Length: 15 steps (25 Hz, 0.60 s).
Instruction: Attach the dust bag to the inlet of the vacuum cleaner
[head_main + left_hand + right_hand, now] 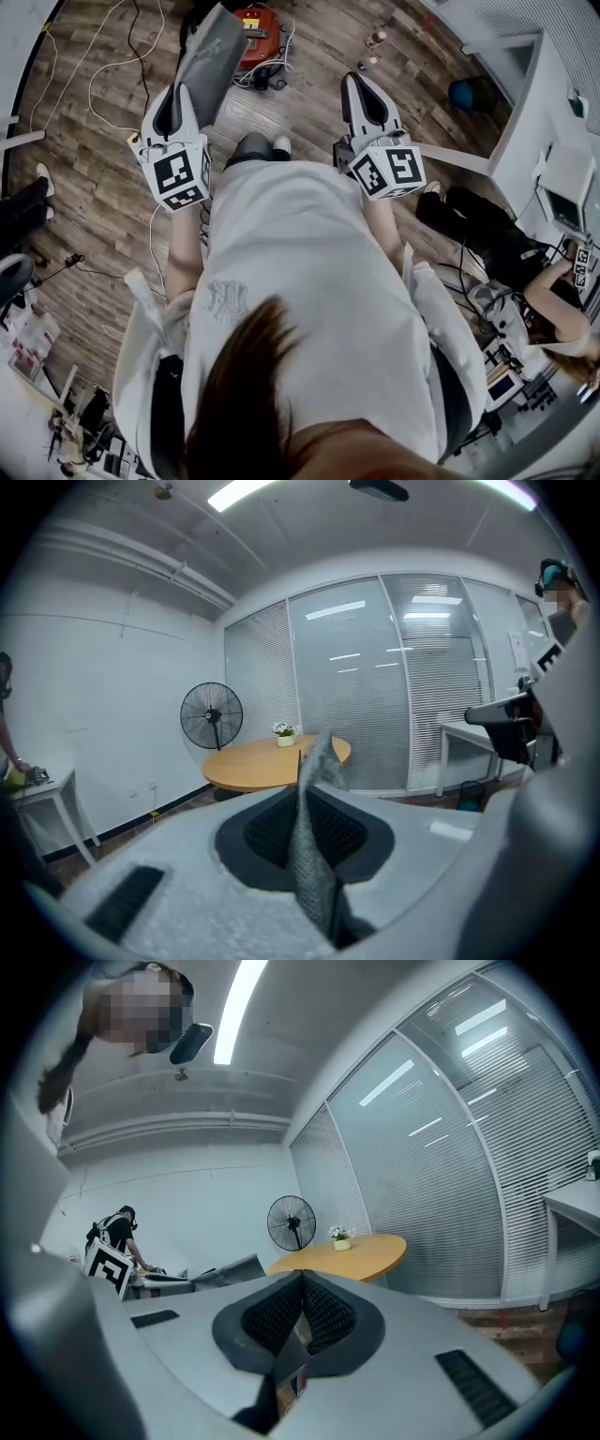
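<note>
Left gripper (185, 98) is clamped on the grey dust bag (214, 52), upper left. Right gripper (302, 1279) is clenched, empty. Red vacuum cleaner (260, 36) sits top centre.

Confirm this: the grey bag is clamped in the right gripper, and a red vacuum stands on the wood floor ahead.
Wrong gripper. The bag is clamped in the left gripper, as the left gripper view shows; the right gripper is shut on nothing. The red vacuum does stand on the wood floor ahead.
</note>
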{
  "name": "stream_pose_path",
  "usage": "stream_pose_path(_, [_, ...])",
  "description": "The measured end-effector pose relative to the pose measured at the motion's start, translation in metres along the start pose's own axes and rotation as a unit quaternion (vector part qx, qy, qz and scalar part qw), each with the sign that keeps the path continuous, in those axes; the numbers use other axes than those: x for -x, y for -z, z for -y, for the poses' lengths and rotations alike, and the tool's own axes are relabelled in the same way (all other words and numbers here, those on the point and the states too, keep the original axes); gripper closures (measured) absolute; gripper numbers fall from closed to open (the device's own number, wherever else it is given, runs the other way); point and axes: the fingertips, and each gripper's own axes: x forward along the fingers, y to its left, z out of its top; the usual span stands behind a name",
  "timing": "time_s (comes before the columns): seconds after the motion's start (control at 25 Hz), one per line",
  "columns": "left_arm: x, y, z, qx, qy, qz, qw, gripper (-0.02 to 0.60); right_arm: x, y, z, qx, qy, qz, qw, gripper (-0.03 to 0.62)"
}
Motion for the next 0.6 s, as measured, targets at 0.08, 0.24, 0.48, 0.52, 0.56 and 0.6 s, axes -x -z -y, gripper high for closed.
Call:
stream_pose_path(0.08, [-0.008, -0.004, 0.000, -0.003, 0.005, 0.003, 1.0000, 0.538, -0.003, -0.003, 0.004, -0.001, 0.008, 0.004, 1.000, 0.589])
stream_pose_path(0.24, [-0.024, -0.012, 0.000, -0.007, 0.022, 0.009, 0.9997, 0.538, -0.012, -0.009, 0.008, -0.002, 0.020, 0.011, 1.000, 0.589])
stream_pose_path(0.48, [-0.044, -0.028, -0.003, -0.029, 0.058, 0.012, 0.9978, 0.538, -0.028, -0.021, 0.004, -0.006, 0.038, 0.021, 0.999, 0.589])
stream_pose_path(0.52, [-0.046, -0.030, -0.004, -0.033, 0.063, 0.013, 0.9974, 0.538, -0.030, -0.022, 0.002, -0.006, 0.041, 0.022, 0.999, 0.589])
stream_pose_path(0.56, [-0.048, -0.031, -0.005, -0.036, 0.067, 0.015, 0.9970, 0.538, -0.031, -0.022, 0.000, -0.007, 0.044, 0.023, 0.999, 0.589])
stream_pose_path(0.6, [-0.049, -0.033, -0.006, -0.038, 0.072, 0.015, 0.9966, 0.538, -0.033, -0.022, -0.002, -0.008, 0.047, 0.024, 0.999, 0.589])
